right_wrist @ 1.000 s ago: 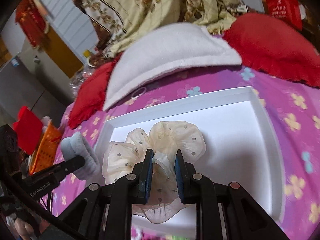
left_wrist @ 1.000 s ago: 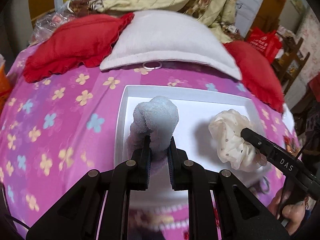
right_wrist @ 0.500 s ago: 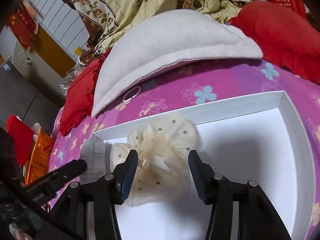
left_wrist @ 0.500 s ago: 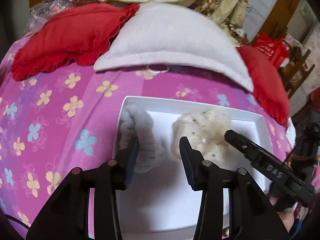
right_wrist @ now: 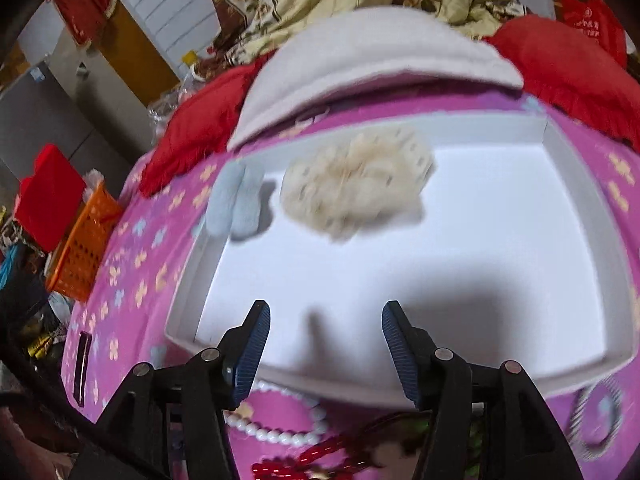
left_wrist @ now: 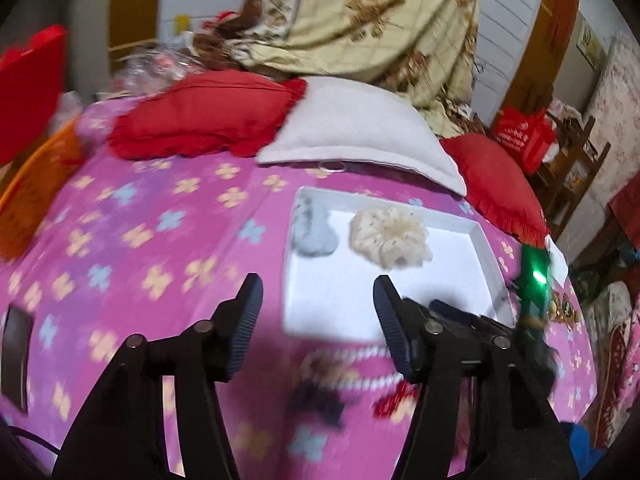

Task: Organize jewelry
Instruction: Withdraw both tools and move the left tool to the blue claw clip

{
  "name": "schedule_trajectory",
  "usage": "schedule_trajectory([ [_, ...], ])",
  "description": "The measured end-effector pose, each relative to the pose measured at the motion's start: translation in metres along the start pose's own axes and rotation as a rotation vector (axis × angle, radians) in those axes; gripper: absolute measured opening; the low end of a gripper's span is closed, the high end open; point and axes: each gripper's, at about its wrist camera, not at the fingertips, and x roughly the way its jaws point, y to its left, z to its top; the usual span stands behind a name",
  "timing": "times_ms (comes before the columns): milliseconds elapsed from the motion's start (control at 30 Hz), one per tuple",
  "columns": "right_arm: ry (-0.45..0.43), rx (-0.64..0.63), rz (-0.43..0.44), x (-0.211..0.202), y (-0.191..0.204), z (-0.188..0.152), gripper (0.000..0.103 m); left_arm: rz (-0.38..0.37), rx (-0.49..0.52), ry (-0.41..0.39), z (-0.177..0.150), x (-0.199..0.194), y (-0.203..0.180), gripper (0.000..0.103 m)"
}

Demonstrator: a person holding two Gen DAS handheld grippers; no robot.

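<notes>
Having just been opening, the left tongs (left_wrist: pixel 316 304) and right tongs (right_wrist: pixel 326 330) gape wide, holding nothing.

Pretty clearly a lived-in bedroom in someone's home: the work surface is a bed covered by a pink floral sheet (left_wrist: pixel 132 240), with red frilled cushions (left_wrist: pixel 204 114) and a pale grey pillow (left_wrist: pixel 360 124) stacked at the far end and a cream flowered quilt (left_wrist: pixel 372 16) bunched up behind them. White panelled walls and brownish-orange door frames (left_wrist: pixel 532 40) can be seen further back. Ordinary household clutter is piled around the sides, like an orange plastic basket (right_wrist: pixel 82 248) on the left and a red shopping bag (left_wrist: pixel 524 136) by wooden furniture on the right.
</notes>
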Motion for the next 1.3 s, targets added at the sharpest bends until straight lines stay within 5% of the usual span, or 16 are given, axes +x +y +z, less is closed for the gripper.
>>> schedule_trajectory([
  [267,-0.046,-0.147,-0.148,0.001,0.021,-0.026,0.058,0.021,-0.120,0.004,-0.074,-0.035,0.037,0.058],
  [500,-0.061,-0.188,-0.132,-0.021,0.019,-0.032,0.058,0.043,-0.240,0.055,-0.106,-0.039,0.055,0.058],
  [700,-0.168,-0.235,-0.106,-0.081,0.023,-0.077,0.069,0.078,-0.177,0.055,-0.120,-0.047,0.036,0.058],
  [1300,-0.267,-0.018,-0.119,-0.177,-0.043,-0.169,0.069,0.010,-0.042,0.037,-0.140,-0.094,-0.019,0.058],
])
